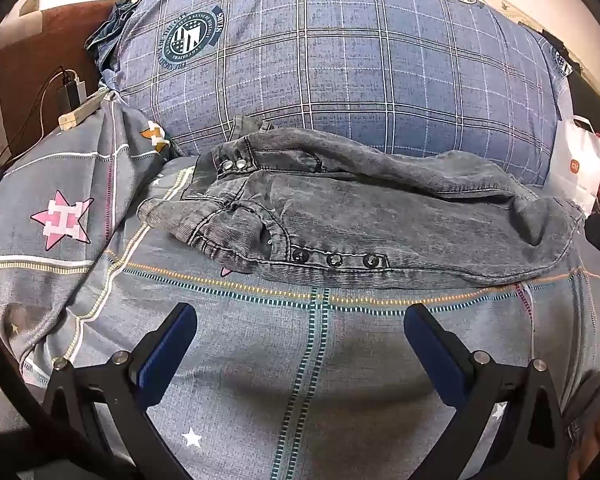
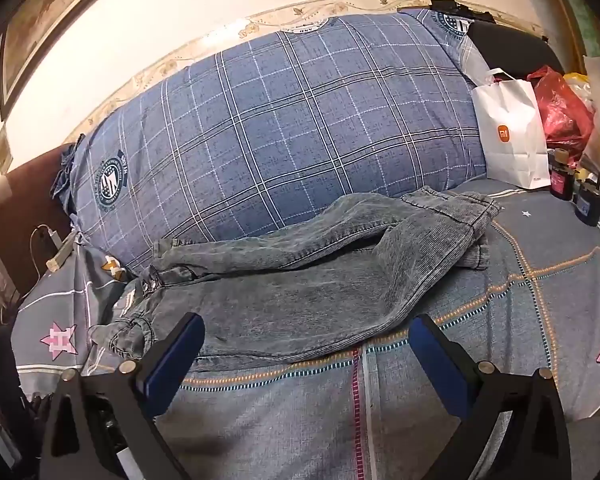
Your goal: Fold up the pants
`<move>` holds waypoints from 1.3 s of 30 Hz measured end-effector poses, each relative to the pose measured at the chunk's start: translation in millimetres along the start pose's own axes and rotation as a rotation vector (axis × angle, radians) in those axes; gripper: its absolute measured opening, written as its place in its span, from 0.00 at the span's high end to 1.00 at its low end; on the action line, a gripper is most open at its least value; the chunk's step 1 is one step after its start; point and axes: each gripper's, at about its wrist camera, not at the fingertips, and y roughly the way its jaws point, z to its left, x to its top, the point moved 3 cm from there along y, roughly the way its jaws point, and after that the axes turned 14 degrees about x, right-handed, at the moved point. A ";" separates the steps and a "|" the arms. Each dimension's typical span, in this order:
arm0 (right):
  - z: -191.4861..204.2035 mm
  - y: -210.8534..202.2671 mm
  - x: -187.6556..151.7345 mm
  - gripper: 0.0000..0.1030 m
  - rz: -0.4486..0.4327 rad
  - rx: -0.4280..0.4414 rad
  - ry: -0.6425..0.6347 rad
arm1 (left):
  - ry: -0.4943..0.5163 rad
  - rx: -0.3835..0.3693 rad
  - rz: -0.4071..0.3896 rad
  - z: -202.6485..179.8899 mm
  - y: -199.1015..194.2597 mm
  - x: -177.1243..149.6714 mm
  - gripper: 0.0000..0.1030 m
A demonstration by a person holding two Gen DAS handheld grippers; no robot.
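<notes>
On the grey patterned bed (image 1: 260,360), faded grey denim pants (image 1: 380,216) lie rumpled, ready for folding. Both the left gripper (image 1: 300,332) and the right gripper (image 2: 306,340) hover nearby, jaws spread wide and empty.

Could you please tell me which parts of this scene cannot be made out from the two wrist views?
- Grey washed denim pants: leg ends, left wrist view, hidden by the fabric's own folds.
- Blue checked pillow: its underside, both views, hidden by the pants.
- Small dark bottles: labels too small, right wrist view.
- White paper bag: partly hidden by the pillow, left wrist view.

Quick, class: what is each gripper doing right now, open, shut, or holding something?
Left gripper: open, holding nothing, short of the jeans.
Right gripper: open, holding nothing.
</notes>
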 end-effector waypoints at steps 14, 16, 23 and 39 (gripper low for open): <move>2.7 -2.5 0.8 0.00 0.000 0.003 0.004 | 0.004 -0.003 0.000 -0.1 -0.3 -2.3 0.00; 2.2 -2.4 1.0 0.00 0.000 0.004 0.005 | 0.003 -0.002 -0.001 -0.3 -0.4 -2.2 0.00; 1.5 -2.1 0.5 0.00 -0.003 0.003 0.001 | 0.002 -0.002 -0.003 -0.8 -0.6 -2.1 0.00; 1.1 -7.0 9.8 0.00 -0.031 -0.026 0.010 | 0.014 -0.015 -0.005 1.1 -5.4 15.6 0.00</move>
